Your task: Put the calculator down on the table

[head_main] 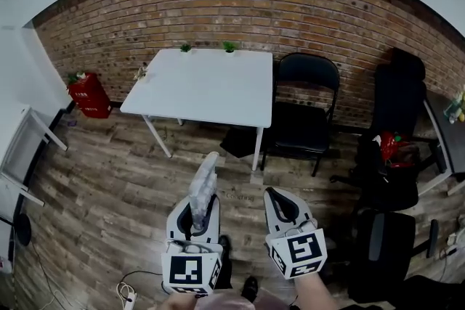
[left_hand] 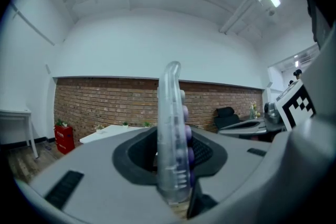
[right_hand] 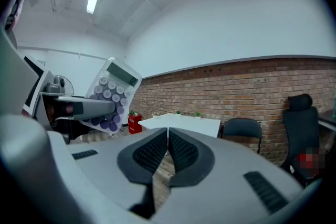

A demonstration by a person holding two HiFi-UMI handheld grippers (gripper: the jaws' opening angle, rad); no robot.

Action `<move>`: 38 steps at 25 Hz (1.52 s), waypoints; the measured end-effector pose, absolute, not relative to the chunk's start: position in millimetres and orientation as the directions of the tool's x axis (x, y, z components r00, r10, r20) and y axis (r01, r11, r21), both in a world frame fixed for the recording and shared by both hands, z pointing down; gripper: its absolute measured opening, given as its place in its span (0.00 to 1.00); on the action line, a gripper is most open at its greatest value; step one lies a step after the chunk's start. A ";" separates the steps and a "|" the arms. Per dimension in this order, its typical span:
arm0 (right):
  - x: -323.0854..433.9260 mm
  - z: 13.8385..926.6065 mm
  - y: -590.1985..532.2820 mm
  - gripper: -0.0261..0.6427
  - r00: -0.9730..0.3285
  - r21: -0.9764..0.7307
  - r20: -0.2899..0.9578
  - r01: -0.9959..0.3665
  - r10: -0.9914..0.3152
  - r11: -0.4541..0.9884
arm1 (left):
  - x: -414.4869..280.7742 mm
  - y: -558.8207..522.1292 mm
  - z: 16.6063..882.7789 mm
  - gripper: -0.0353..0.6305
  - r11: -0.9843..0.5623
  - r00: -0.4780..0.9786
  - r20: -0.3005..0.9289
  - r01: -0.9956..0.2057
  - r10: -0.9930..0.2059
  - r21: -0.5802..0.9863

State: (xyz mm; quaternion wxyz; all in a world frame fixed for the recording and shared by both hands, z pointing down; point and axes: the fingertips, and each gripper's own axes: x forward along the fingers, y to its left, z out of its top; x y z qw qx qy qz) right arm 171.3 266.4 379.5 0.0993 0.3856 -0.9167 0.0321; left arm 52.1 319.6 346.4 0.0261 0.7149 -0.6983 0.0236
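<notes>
My left gripper (head_main: 197, 208) is shut on a pale calculator (head_main: 204, 178) with purple keys, held edge-on and sticking up past the jaws; in the left gripper view the calculator (left_hand: 172, 134) stands upright between the pads. From the right gripper view the calculator (right_hand: 112, 98) shows its keys and display at the left. My right gripper (head_main: 280, 208) sits beside the left one, its pads pressed together with nothing between them (right_hand: 168, 150). The white table (head_main: 203, 87) stands ahead against the brick wall, well beyond both grippers.
Two small green plants (head_main: 229, 47) sit on the table's far edge. A black folding chair (head_main: 305, 105) stands right of the table, with more black chairs (head_main: 396, 156) further right. A red box (head_main: 89, 94) is at the left wall. Wooden floor lies between me and the table.
</notes>
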 end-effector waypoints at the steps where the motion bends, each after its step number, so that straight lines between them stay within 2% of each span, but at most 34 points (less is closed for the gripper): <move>1: 164.0 379.5 253.1 0.05 -0.681 0.019 0.206 -0.715 -0.703 0.699 | 44.5 306.5 346.0 0.25 -0.026 0.026 0.067 -1.000 -0.997 0.003; 17: 32.0 348.7 95.2 0.04 -0.657 0.067 0.163 -0.737 -0.736 0.673 | -87.9 147.8 323.3 0.25 -0.066 0.066 0.020 -0.998 -0.998 -0.007; 31: 12.9 379.4 35.4 0.04 -0.620 0.029 0.215 -0.768 -0.755 0.639 | -108.3 83.3 359.3 0.25 -0.112 0.113 0.100 -0.994 -0.989 0.015; 38: 10.6 402.4 -29.2 0.04 -0.610 -0.003 0.235 -0.779 -0.757 0.627 | -110.1 16.4 383.0 0.25 -0.131 0.132 0.149 -0.991 -0.980 0.015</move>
